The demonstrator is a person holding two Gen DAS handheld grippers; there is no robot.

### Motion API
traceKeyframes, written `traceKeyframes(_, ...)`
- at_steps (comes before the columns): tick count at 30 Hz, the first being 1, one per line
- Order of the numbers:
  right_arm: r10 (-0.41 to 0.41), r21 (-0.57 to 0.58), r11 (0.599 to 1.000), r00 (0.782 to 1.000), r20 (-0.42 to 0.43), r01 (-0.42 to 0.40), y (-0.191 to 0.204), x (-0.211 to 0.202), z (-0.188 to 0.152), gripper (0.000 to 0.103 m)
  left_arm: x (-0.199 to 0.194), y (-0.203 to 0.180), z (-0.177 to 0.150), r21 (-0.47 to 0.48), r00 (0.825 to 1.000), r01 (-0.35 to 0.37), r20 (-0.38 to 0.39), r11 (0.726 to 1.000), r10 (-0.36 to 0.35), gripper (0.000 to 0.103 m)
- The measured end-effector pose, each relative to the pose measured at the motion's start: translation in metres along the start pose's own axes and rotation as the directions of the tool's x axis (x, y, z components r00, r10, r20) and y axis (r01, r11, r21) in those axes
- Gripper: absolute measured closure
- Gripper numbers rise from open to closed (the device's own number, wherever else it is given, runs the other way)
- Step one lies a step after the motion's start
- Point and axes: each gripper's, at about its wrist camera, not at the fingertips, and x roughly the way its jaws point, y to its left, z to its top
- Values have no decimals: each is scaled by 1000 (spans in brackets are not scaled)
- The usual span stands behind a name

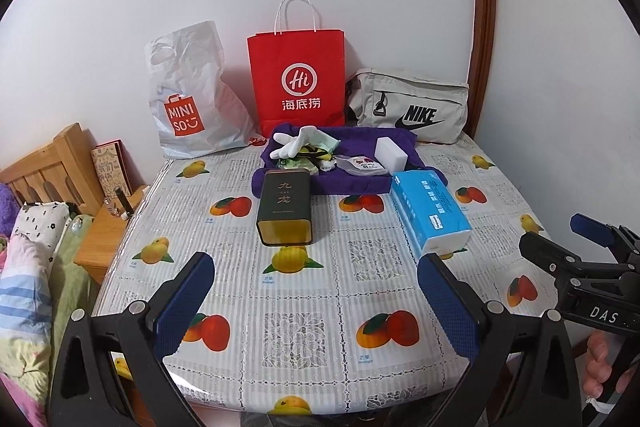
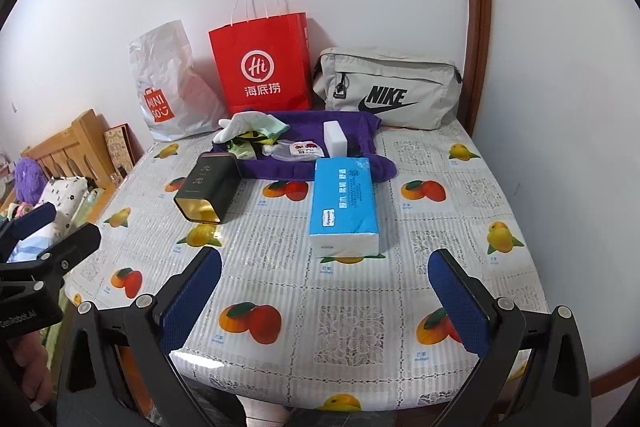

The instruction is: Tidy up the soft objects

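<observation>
Both my claws hang released over the table's near edge — left gripper (image 1: 316, 291), right gripper (image 2: 326, 291), nothing held. The soft things — white glove (image 1: 294, 141), small cloths, sponge block (image 1: 390, 149) — lie heaped on the purple towel (image 1: 352, 183); the crinkly tissue pack (image 2: 346, 205) lies just off it, so I can't say whether sorting is over or ahead.

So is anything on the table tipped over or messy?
Yes. The dark tea tin lies on its side, open end facing the camera. Behind it, a white glove and small packets sit jumbled on a rumpled purple cloth. Nothing looks spilled.
</observation>
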Motion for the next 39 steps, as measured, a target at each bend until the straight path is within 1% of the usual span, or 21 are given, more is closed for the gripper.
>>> traceKeyframes(14,-8,-7,1000,1000,0,8,4,0,-3,1,1,3,-2,-6,1000,-7,-1,1000,7,1)
traceKeyframes(39,1,-9,1000,1000,-1,-1,3,-3,-2,1,-2,5,-4,-6,1000,-9,1,1000,9,1)
